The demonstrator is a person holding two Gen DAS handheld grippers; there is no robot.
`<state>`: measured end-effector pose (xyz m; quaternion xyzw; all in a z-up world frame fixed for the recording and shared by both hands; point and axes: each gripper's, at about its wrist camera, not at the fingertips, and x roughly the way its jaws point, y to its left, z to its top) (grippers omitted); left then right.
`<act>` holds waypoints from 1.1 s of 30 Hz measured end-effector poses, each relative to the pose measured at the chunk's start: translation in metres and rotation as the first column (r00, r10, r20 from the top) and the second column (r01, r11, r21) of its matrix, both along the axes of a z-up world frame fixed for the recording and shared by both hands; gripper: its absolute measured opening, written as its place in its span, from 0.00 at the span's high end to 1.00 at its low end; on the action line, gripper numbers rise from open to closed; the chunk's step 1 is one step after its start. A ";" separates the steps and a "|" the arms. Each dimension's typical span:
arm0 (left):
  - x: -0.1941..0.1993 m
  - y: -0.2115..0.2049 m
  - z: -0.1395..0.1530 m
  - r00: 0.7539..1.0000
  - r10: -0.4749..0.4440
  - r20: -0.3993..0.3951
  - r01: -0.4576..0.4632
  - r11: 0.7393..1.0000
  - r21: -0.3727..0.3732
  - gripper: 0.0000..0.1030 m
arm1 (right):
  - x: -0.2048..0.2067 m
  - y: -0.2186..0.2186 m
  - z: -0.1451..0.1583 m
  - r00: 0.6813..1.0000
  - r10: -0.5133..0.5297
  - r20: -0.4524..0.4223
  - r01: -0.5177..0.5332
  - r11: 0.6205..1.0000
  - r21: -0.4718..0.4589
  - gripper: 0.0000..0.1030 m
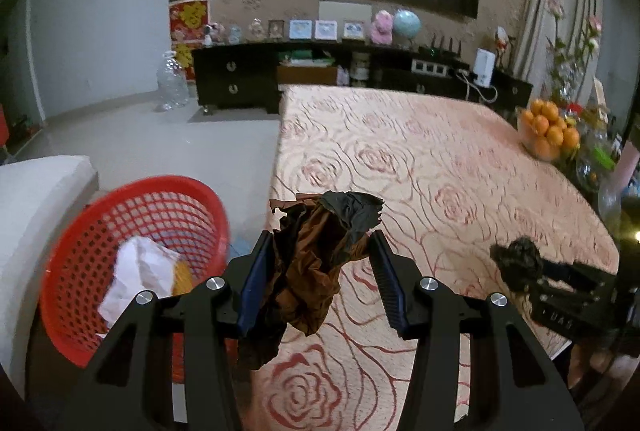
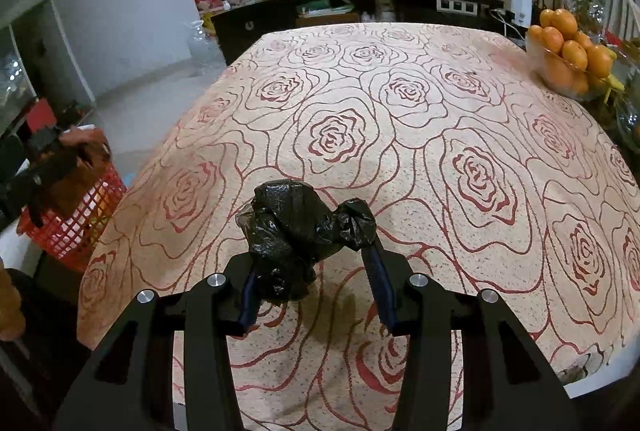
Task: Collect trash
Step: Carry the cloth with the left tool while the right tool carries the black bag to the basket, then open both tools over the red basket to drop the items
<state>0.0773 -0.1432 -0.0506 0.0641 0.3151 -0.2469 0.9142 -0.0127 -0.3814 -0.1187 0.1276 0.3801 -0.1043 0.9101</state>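
My left gripper (image 1: 320,243) is shut on a crumpled brown and black wrapper (image 1: 316,263), held at the table's left edge, just right of the red mesh basket (image 1: 84,231). The basket holds crumpled white paper (image 1: 138,271) and something orange. My right gripper (image 2: 314,251) is shut on a scrunched black plastic bag (image 2: 292,231), held just above the rose-patterned tablecloth (image 2: 400,111). The right gripper with its bag also shows in the left wrist view (image 1: 520,263). The left gripper with the wrapper shows over the basket (image 2: 76,219) in the right wrist view (image 2: 76,167).
A bowl of oranges (image 2: 568,55) stands at the table's far right, with glassware and flowers (image 1: 588,151) beside it. A white seat (image 1: 36,199) is left of the basket. A dark sideboard (image 1: 240,79) and a large water bottle (image 1: 172,83) stand beyond.
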 end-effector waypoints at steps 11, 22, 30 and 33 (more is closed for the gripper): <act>0.027 0.063 0.034 0.983 0.171 0.070 -0.172 0.985 -0.002 0.54 | 0.010 0.024 0.014 0.998 0.060 0.027 -0.060 0.998 0.006 0.57; 0.066 0.107 0.014 0.946 0.323 -0.022 -0.322 0.946 0.037 0.50 | 0.042 0.065 0.039 0.985 0.162 0.057 -0.163 0.987 0.012 0.57; 0.065 0.126 0.013 0.932 0.363 -0.013 -0.363 0.932 0.014 0.25 | 0.067 0.112 0.071 0.957 0.269 0.111 -0.271 0.962 0.010 0.57; 0.064 0.138 0.015 0.921 0.389 -0.008 -0.389 0.921 -0.008 0.20 | 0.078 0.125 0.076 0.949 0.295 0.114 -0.299 0.954 0.013 0.57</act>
